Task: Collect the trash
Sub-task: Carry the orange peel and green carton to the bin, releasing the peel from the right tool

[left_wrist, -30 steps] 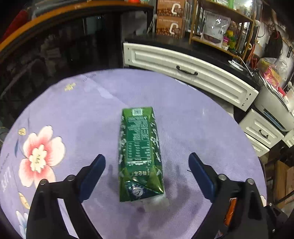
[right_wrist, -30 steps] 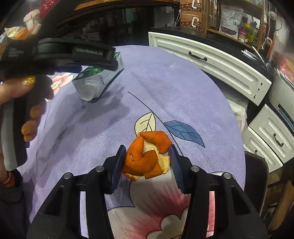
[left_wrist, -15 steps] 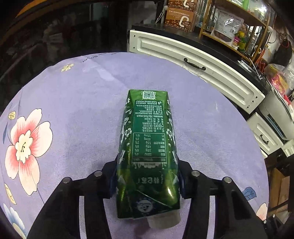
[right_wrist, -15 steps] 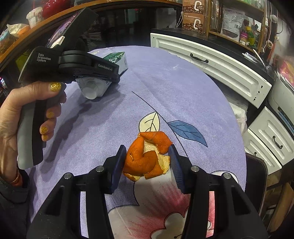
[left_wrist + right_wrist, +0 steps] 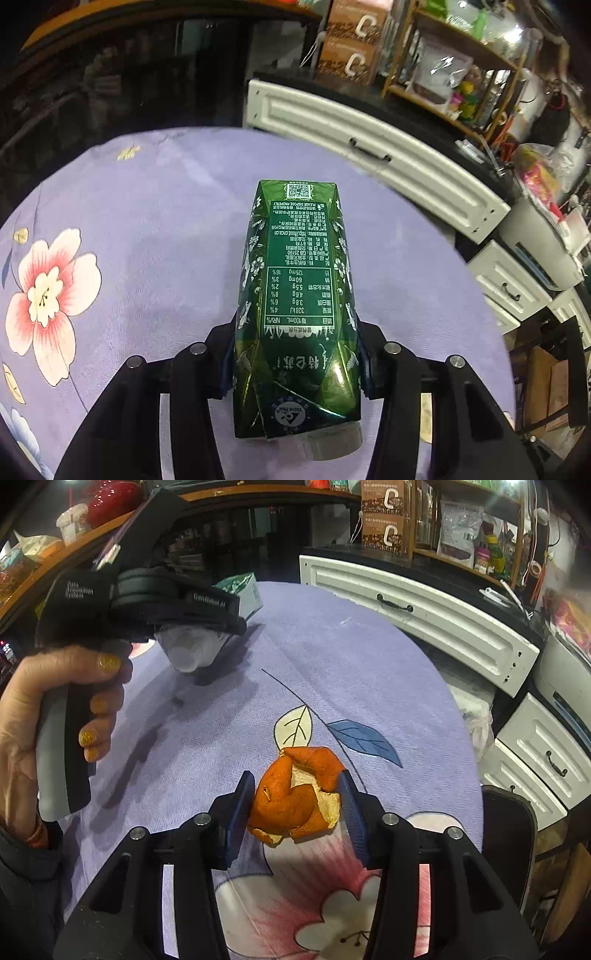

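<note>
Two grips set: left gripper [image 5: 297, 369] jaws, just closed, clamped on green carton [image 5: 297, 295] near its cap end, long axis running straight ahead over the table [image 5: 147, 221]; right gripper [image 5: 295, 812] jaws half-open, pinching orange peel [image 5: 295, 797].

Glossy foil-like carton [image 5: 299, 295], matt woven tablecloth [image 5: 147, 221], seemingly dimpled orange peel [image 5: 291, 797].

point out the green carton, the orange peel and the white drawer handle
carton [image 5: 299, 280], left wrist view, on its printed nutrition panel
peel [image 5: 284, 797], right wrist view, on the orange outer skin
drawer handle [image 5: 394, 603], right wrist view, on the middle of the dark bar
</note>
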A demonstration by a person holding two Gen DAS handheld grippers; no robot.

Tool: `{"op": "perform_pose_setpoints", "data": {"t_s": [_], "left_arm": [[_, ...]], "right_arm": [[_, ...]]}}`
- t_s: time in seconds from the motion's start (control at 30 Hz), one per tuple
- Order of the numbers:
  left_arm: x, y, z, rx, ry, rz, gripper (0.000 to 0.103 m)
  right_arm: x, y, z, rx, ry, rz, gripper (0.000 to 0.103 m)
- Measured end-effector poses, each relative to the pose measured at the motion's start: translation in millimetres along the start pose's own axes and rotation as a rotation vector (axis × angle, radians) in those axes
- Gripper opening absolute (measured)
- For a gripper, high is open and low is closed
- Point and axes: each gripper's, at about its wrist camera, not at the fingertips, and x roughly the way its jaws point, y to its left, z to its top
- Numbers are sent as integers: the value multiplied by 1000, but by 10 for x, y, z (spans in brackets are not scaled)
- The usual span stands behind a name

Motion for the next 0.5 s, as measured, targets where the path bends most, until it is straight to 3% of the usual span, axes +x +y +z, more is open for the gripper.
{"op": "perform_pose_setpoints", "data": {"t_s": [0.5], "left_arm": [[-615,-962,-187,182,-140,-197,48]], "right_arm": [[-743,-460,-480,67,-137,-16,45]]}}
